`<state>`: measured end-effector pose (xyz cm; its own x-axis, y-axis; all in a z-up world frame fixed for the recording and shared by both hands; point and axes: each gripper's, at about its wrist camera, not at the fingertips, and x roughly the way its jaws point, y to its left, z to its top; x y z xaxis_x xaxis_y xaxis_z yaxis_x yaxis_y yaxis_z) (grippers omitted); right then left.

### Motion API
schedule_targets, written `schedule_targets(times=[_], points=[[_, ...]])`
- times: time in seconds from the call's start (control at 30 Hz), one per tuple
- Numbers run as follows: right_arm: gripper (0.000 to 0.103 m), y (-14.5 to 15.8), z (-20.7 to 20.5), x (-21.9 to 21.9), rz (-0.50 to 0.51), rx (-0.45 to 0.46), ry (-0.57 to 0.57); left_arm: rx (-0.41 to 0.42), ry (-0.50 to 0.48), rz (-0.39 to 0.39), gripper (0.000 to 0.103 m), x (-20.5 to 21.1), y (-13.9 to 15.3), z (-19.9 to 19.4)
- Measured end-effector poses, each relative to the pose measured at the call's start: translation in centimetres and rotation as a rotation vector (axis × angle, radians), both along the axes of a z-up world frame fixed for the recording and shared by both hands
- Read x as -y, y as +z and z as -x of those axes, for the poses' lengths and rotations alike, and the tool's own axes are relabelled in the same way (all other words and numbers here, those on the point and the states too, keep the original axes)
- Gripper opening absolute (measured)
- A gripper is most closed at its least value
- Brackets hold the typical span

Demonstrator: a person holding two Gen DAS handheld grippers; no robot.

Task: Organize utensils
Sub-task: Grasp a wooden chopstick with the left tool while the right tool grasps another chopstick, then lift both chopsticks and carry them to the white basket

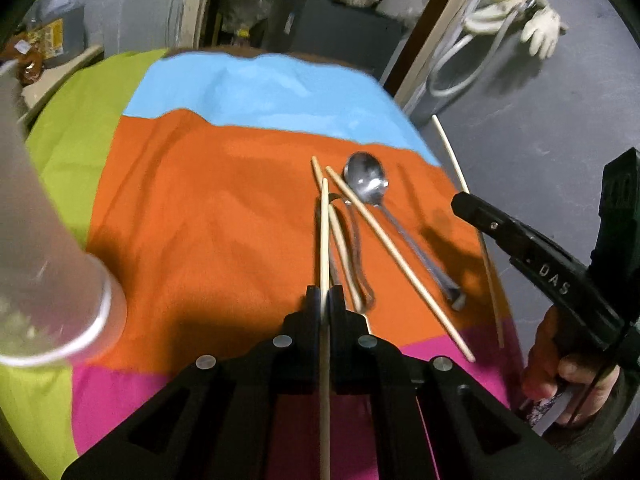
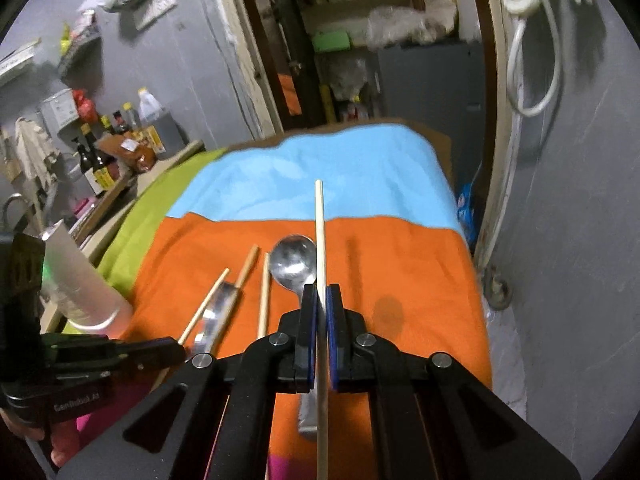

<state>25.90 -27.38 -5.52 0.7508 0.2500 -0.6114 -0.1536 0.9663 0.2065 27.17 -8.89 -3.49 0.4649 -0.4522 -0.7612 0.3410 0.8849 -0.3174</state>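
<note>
Left wrist view: your left gripper (image 1: 325, 300) had its jaws pinched tight on one chopstick (image 1: 324, 232), stick running straight along the fingers — prob so it can drop end-first into the translucent cup (image 1: 60, 288) standing just to the left on the cloth (image 1: 200, 220). The rest lay loose on the orange band: two more chopsticks (image 1: 396, 260), a spoon (image 1: 366, 180), another metal utensil partly under the sticks. Your right gripper (image 1: 464, 200) showed at the right edge, holding a thin stick (image 1: 490, 268).

Right wrist view: right gripper (image 2: 320, 292) jaws were closed hard on its own chopstick (image 2: 320, 232), held off the cloth, tip pointing away — same lengthwise grip. Spoon (image 2: 292, 260) lay just behind it; cup (image 2: 80, 280) stood far left, near the left gripper (image 2: 176, 350).
</note>
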Motion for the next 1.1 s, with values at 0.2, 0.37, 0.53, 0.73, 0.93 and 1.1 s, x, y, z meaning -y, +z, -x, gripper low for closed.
schedule_targets(times=[0.2,0.37,0.53,0.73,0.93,1.1], points=[[0.003,2.1,3.8,-2.0,0.057,0.161,-0.007,0.178,0.039,0.068,0.002,-0.8,2.1,3.7],[0.003,4.6,6.5,-3.7,0.076,0.311,-0.024,0.318,0.083,0.107,0.002,-1.3,4.5,5.5],[0.003,7.0,8.9,-5.3,0.079,0.468,-0.026,0.435,0.14,0.145,0.002,-2.1,7.0,7.1],[0.003,8.9,10.5,-7.2,0.048,0.588,-0.001,0.564,0.182,0.161,0.002,-3.5,9.8,8.7],[0.003,10.4,10.7,-9.3,0.002,0.675,0.043,0.677,0.223,0.178,0.002,-6.5,12.7,9.9],[0.003,11.9,9.9,-11.9,-0.039,0.728,0.096,0.73,0.265,0.207,0.002,-10.1,14.4,9.5]])
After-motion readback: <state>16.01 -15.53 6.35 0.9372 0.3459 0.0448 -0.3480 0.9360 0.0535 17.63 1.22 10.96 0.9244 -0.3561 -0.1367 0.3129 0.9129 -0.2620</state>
